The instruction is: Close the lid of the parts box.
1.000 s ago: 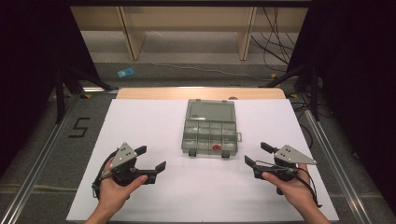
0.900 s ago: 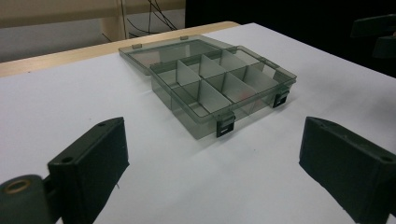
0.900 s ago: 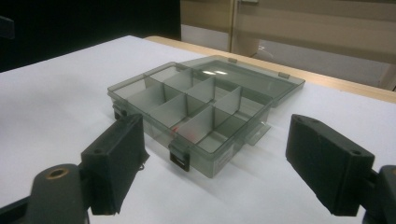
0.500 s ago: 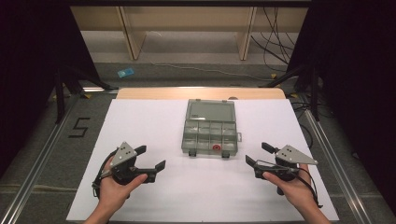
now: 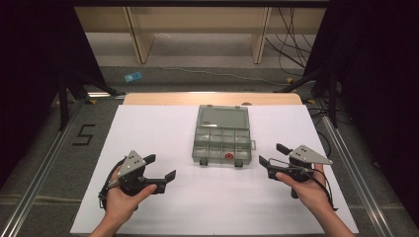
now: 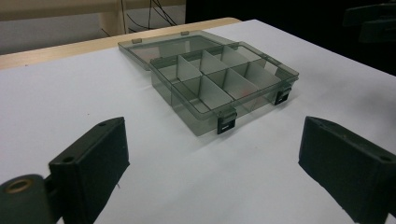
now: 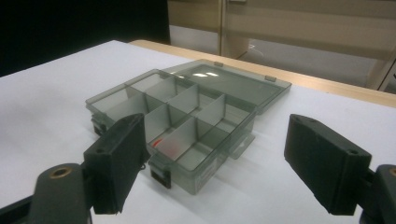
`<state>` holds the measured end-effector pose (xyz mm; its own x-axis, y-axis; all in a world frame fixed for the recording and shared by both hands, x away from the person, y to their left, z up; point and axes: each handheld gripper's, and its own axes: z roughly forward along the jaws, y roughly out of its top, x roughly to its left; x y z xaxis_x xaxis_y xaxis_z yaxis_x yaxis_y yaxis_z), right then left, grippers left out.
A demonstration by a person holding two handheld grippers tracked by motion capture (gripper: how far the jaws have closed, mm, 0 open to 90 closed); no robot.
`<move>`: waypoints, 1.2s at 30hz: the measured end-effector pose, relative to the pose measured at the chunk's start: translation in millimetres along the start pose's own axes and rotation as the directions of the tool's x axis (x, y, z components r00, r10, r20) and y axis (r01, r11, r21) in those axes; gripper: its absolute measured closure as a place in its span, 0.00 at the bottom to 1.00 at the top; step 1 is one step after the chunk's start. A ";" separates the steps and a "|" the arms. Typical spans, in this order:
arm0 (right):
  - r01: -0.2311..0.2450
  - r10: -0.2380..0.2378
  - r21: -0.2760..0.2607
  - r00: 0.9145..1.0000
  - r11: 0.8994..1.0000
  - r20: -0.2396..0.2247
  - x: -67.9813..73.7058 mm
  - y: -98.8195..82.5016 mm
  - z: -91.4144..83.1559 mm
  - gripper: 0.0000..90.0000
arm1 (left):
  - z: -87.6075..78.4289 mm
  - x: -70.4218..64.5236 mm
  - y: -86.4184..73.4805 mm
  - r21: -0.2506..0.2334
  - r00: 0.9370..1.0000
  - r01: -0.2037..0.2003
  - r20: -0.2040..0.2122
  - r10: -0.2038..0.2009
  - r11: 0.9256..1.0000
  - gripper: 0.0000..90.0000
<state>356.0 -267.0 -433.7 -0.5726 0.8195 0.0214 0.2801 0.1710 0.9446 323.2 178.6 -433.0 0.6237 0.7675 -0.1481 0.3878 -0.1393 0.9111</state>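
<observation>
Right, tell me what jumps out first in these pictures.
A smoky clear organizer box lies open mid-table on the white sheet, its lid folded flat on the far side. One small red item sits in a near-row compartment. The left tongs and right tongs flank the box, both open, holding nothing.

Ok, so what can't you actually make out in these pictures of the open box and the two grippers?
- Red item in the compartment box: too small in the high view; in the right hand-held gripper view a divider and the near jaw partly hide it.
- Same item, left hand-held gripper view: just a reddish smear through the tinted wall.
- Blue object on the floor, high view: too small to identify.
</observation>
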 end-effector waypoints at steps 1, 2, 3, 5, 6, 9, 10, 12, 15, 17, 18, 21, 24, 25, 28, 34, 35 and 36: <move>-0.006 0.006 0.003 1.000 1.000 -0.007 -0.7 0.5 1.3 0.24 | 0.0 0.0 0.0 0.000 1.000 0.000 0.000 0.000 1.000 0.09; -0.008 0.008 0.016 1.000 1.000 -0.001 -1.1 1.5 2.3 0.25 | 0.1 0.0 0.1 0.001 1.000 -0.003 0.000 0.003 1.000 0.09; -0.028 0.028 0.036 1.000 0.999 -0.007 -0.9 2.5 3.5 0.25 | 0.2 -0.5 0.0 0.001 1.000 0.000 0.000 0.000 1.000 0.09; -0.034 0.035 0.023 0.999 0.999 -0.004 -0.8 2.8 6.6 0.24 | 0.0 -1.0 0.0 0.000 1.000 0.000 0.002 0.000 1.000 0.09; -0.030 0.030 0.030 1.000 0.999 -0.002 -1.8 4.2 7.8 0.25 | 0.0 -1.1 0.0 0.001 1.000 0.000 0.002 0.000 1.000 0.09; -0.027 0.027 0.034 1.000 0.999 0.012 -4.0 10.5 15.0 0.25 | 0.3 -1.2 -0.2 0.004 1.000 0.003 0.005 -0.003 1.000 0.09; -0.027 0.027 0.034 1.000 0.999 0.012 -4.0 10.5 15.0 0.25 | 0.3 -1.2 -0.2 0.004 1.000 0.003 0.005 -0.003 1.000 0.09; -0.026 0.025 0.043 1.000 0.999 0.011 -5.5 13.9 17.8 0.25 | 0.4 -1.5 -0.3 0.004 1.000 0.008 0.004 -0.008 1.000 0.09; -0.033 0.032 0.030 0.999 0.999 0.016 -7.0 17.0 24.3 0.25 | 0.6 -1.6 -0.2 0.004 1.000 0.002 0.007 -0.002 1.000 0.09; -0.025 0.023 0.049 0.999 0.999 0.026 -9.9 20.4 28.8 0.25 | 0.8 -1.7 -0.2 0.006 1.000 -0.003 0.007 0.003 1.000 0.09; -0.035 0.033 0.057 0.999 0.998 0.025 -10.1 21.5 30.2 0.25 | 1.1 -1.7 -0.3 0.007 1.000 -0.003 0.008 0.003 1.000 0.09; -0.038 0.037 0.041 0.999 0.998 0.025 -11.8 22.4 35.3 0.25 | 0.9 -1.7 -0.1 0.007 1.000 -0.002 0.007 0.001 1.000 0.09; -0.034 0.031 0.055 0.999 0.998 0.037 -14.8 26.0 42.3 0.25 | 0.9 -1.6 0.1 0.006 1.000 -0.003 0.009 0.003 1.000 0.09; -0.031 0.029 0.047 0.999 0.998 0.031 -15.8 26.7 44.5 0.25 | 0.9 -1.8 0.0 0.007 1.000 -0.001 0.008 0.001 1.000 0.09; -0.035 0.033 0.063 0.999 0.997 0.042 -18.1 29.9 49.3 0.25 | 1.5 -2.0 0.1 0.006 1.000 -0.006 0.015 0.006 1.000 0.09; -0.031 0.027 0.075 0.998 0.997 0.054 -23.8 34.7 63.4 0.25 | 2.4 -2.7 0.6 0.010 1.000 -0.005 0.014 0.005 1.000 0.09; -0.030 0.026 0.071 0.998 0.997 0.059 -24.7 35.2 66.8 0.25 | 2.5 -2.7 0.4 0.009 1.000 -0.002 0.014 0.002 1.000 0.09; -0.029 0.024 0.077 0.998 0.997 0.057 -25.7 35.7 69.2 0.25 | 2.5 -2.4 0.2 0.008 1.000 -0.003 0.015 0.003 1.000 0.09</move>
<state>433.9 -244.1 -423.2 -0.5207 0.8534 0.0255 0.3551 0.1894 0.9154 323.5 175.1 -433.4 0.6346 0.7579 -0.1513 0.3914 -0.1464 0.9085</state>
